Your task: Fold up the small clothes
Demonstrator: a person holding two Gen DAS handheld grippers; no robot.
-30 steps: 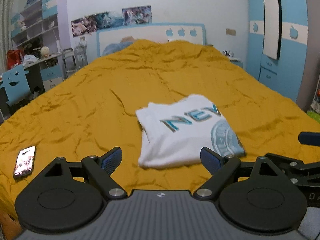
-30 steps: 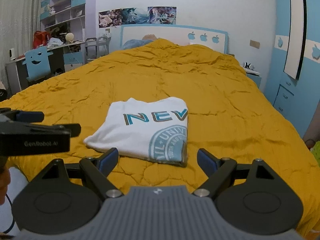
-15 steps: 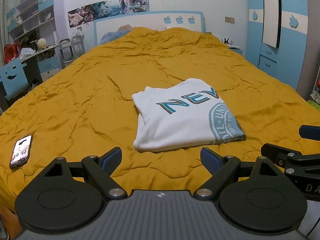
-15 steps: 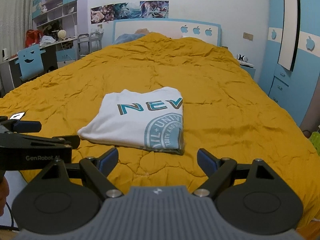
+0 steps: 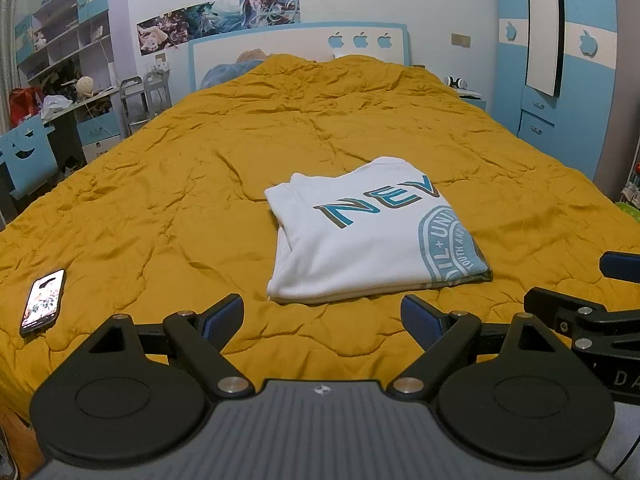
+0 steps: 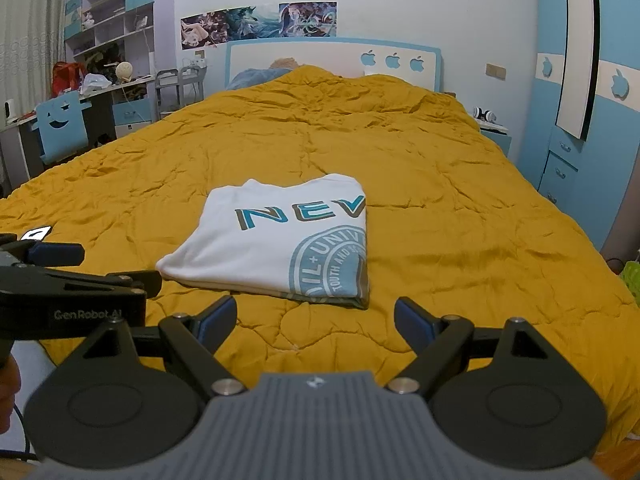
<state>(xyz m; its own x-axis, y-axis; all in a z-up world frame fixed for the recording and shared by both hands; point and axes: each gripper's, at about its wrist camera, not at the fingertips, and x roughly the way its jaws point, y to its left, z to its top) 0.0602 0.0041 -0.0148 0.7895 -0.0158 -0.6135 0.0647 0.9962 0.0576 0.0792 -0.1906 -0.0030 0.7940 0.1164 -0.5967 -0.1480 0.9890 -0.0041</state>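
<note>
A white T-shirt (image 5: 368,236) with teal "NEV" lettering and a round emblem lies folded into a neat rectangle on the orange bedspread (image 5: 168,184). It also shows in the right wrist view (image 6: 280,244). My left gripper (image 5: 322,320) is open and empty, held just short of the shirt's near edge. My right gripper (image 6: 316,322) is open and empty, also just short of the shirt. The right gripper shows at the right edge of the left wrist view (image 5: 580,312). The left gripper shows at the left edge of the right wrist view (image 6: 76,280).
A phone (image 5: 43,302) lies screen-up on the bedspread at the near left. A desk with a blue chair (image 6: 62,126) and shelves stand left of the bed. A blue wardrobe (image 5: 560,92) stands at the right. The headboard (image 6: 332,60) is at the far end.
Both grippers have drawn back and risen a little from the folded shirt, which now sits farther off in both views. The shirt itself has not moved.
</note>
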